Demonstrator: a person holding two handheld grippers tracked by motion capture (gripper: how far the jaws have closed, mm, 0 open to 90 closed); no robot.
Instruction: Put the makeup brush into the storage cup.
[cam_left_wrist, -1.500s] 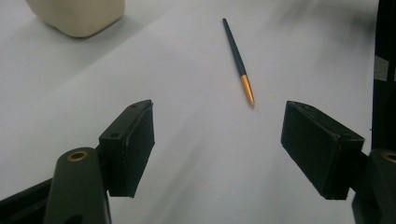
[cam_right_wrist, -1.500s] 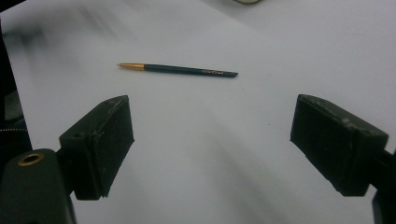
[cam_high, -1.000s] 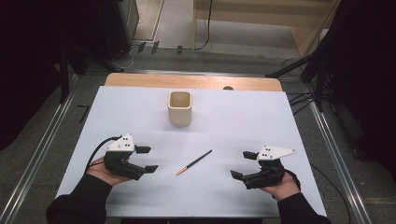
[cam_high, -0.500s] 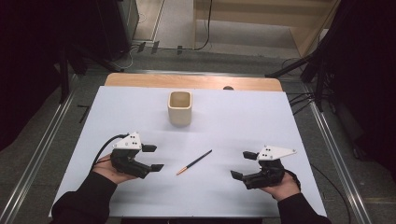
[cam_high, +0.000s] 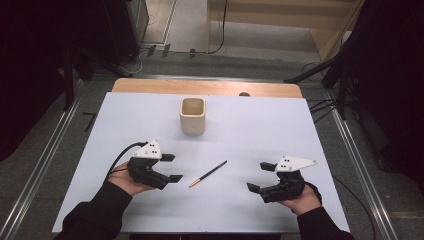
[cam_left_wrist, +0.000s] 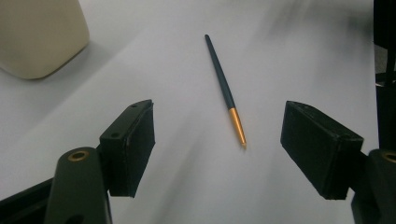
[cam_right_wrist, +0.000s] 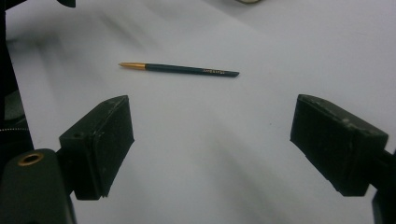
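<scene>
A dark pen with a gold tip (cam_high: 207, 174) lies flat on the white table top (cam_high: 260, 130), gold end toward the person. My left gripper (cam_high: 172, 167) is open just left of that gold end; the left gripper view has the pen (cam_left_wrist: 225, 91) lying ahead between its spread jaws. Farther right, my right gripper (cam_high: 260, 176) is open and apart from the pen, which lies crosswise ahead of it (cam_right_wrist: 180, 69) in the right gripper view. A cream square cup (cam_high: 192, 115) stands upright behind the pen, also at the top left of the left gripper view (cam_left_wrist: 39, 35).
The table's wooden back edge (cam_high: 207, 87) runs behind the cup. Metal rails (cam_high: 42, 165) flank both sides of the table on the floor. Black stands and cables sit beyond the far edge. Bare white surface surrounds the pen.
My left gripper has moved right, toward the pen's gold end, still open. The right gripper, the pen and the cup have stayed put.
</scene>
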